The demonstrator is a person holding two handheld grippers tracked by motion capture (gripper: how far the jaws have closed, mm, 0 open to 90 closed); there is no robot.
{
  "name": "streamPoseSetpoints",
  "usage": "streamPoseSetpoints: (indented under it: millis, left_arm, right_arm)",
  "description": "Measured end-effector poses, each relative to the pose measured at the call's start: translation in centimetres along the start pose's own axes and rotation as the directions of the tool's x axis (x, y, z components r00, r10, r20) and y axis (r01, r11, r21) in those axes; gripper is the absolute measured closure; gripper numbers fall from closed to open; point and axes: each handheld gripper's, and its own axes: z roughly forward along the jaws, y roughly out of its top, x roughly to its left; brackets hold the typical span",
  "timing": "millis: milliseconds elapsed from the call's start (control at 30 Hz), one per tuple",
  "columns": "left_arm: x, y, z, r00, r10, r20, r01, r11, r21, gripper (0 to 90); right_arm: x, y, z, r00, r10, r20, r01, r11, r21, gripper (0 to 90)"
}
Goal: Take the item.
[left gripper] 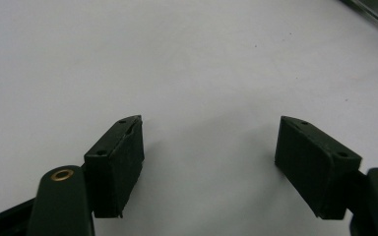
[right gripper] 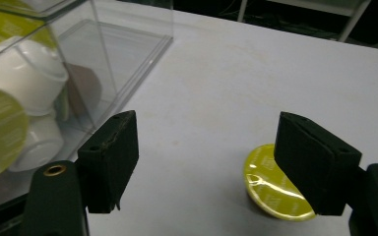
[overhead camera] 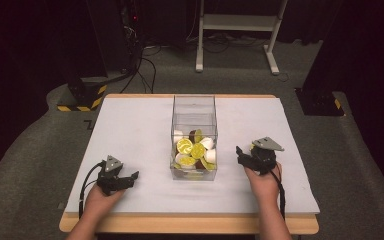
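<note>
A single capsule with a yellow lid [right gripper: 271, 189] lies on the white table [overhead camera: 130, 130], outside the clear box [overhead camera: 194, 107] and well to the right of it. In the right gripper view it lies with the yellow lid facing up and a little tilted, and one jaw of the right gripper [right gripper: 206, 162] partly covers it. It is beside that jaw, not between the two jaws; I cannot tell if the jaw touches it. In the high view only a small yellow bit shows, just at the right gripper [overhead camera: 241, 153], so the capsule is mostly hidden there.

The jaws of the right gripper stand wide apart with bare table between them and hold nothing. The right hand [overhead camera: 264, 182] holds this gripper near the right side of the box, and its jaws point towards the box.

The clear box stands upright in the middle of the table. Its front part is filled with more capsules [overhead camera: 194, 150]: white cups with yellow lids, and one brown piece among them. The far part of the box looks empty.

The left gripper [overhead camera: 130, 178] is well to the left of the box, near the front edge of the table, held by the left hand [overhead camera: 101, 196]. Its jaws are also spread apart, and between them is only the white surface.
</note>
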Motion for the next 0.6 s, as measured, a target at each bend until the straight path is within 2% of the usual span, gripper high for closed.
streamPoseSetpoints:
  millis: [133,167,200,300,333,400,467,500,533,567,600]
  left_arm:
    - [0.0,0.0,0.0,1.0000,0.002,0.000,-0.002,1.0000,0.001,26.9]
    - [0.0,0.0,0.0,1.0000,0.002,0.000,-0.002,1.0000,0.001,26.9]
    - [0.0,0.0,0.0,1.0000,0.003,0.000,-0.003,1.0000,0.002,27.0]
    - [0.0,0.0,0.0,1.0000,0.002,0.001,-0.002,1.0000,0.001,27.0]
    - [0.0,0.0,0.0,1.0000,0.002,0.001,-0.002,1.0000,0.001,27.0]
    - [0.0,0.0,0.0,1.0000,0.002,0.001,-0.002,1.0000,0.001,27.0]
    - [0.0,0.0,0.0,1.0000,0.001,0.001,-0.001,1.0000,0.000,27.0]
    - [0.0,0.0,0.0,1.0000,0.001,0.001,-0.001,1.0000,0.000,27.0]
    - [0.0,0.0,0.0,1.0000,0.001,0.001,-0.001,1.0000,0.000,27.0]
    - [0.0,0.0,0.0,1.0000,0.002,0.000,-0.002,1.0000,0.000,27.0]
    - [0.0,0.0,0.0,1.0000,0.002,0.000,-0.002,1.0000,0.000,27.0]
  right_arm:
    - [1.6,-0.3,0.1,0.9993,-0.025,-0.028,0.026,1.000,0.013,26.1]
    - [1.6,-0.3,0.1,0.9993,-0.025,-0.028,0.026,1.000,0.013,26.1]
    - [2.6,-0.8,0.3,0.9986,-0.037,-0.039,0.038,0.999,0.024,25.9]
    - [3.8,-1.8,1.0,0.9954,-0.019,-0.094,0.026,0.997,0.078,27.2]
    - [3.8,-1.8,1.0,0.9954,-0.019,-0.094,0.026,0.997,0.078,27.2]
    - [4.7,-2.7,1.6,0.9931,-0.006,-0.117,0.021,0.991,0.132,28.2]
    - [4.9,-3.0,1.8,0.9927,-0.003,-0.121,0.021,0.989,0.144,28.2]
    - [5.2,-3.5,2.2,0.9925,-0.009,-0.122,0.030,0.984,0.174,27.7]
    - [5.2,-3.5,2.2,0.9925,-0.009,-0.122,0.030,0.984,0.174,27.7]
    - [5.5,-3.9,2.7,0.9925,-0.019,-0.120,0.046,0.974,0.221,26.2]
    - [5.6,-3.8,2.8,0.9925,-0.035,-0.118,0.060,0.975,0.216,26.2]
